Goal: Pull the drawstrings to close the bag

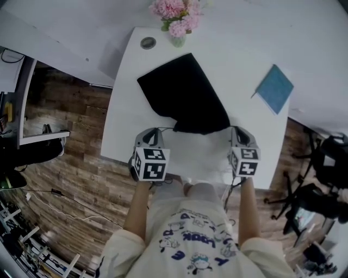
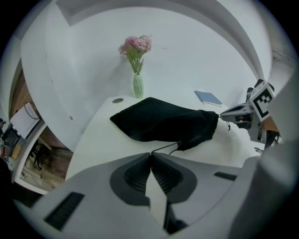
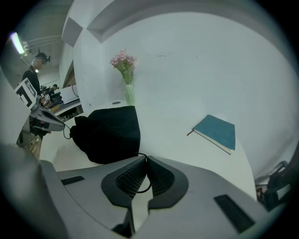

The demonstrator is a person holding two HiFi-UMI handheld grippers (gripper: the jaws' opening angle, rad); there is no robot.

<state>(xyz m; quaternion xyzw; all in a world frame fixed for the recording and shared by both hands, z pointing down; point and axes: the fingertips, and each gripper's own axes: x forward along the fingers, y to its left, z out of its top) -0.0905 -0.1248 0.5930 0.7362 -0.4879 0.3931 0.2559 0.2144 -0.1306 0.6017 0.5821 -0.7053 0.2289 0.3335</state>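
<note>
2 drawstrings are pinched: your left gripper [image 2: 150,154] clamps the black bag's [image 2: 163,123] left cord [image 2: 165,147], your right gripper [image 3: 145,158] the right cord [image 3: 141,155].

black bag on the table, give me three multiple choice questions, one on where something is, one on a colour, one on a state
1. In the head view, where does the book lie from the bag?
A) to its right
B) to its left
C) on top of it

2. What colour are the flowers?
A) yellow
B) pink
C) blue

3. The left gripper is:
A) wide open and empty
B) shut on a drawstring
C) shut on the book

Answers: 1 A, the book lies apart from the bag, towards the table's right side. 2 B, the blooms at the far edge are pink. 3 B, its jaws meet on the cord that runs from the bag.
</note>
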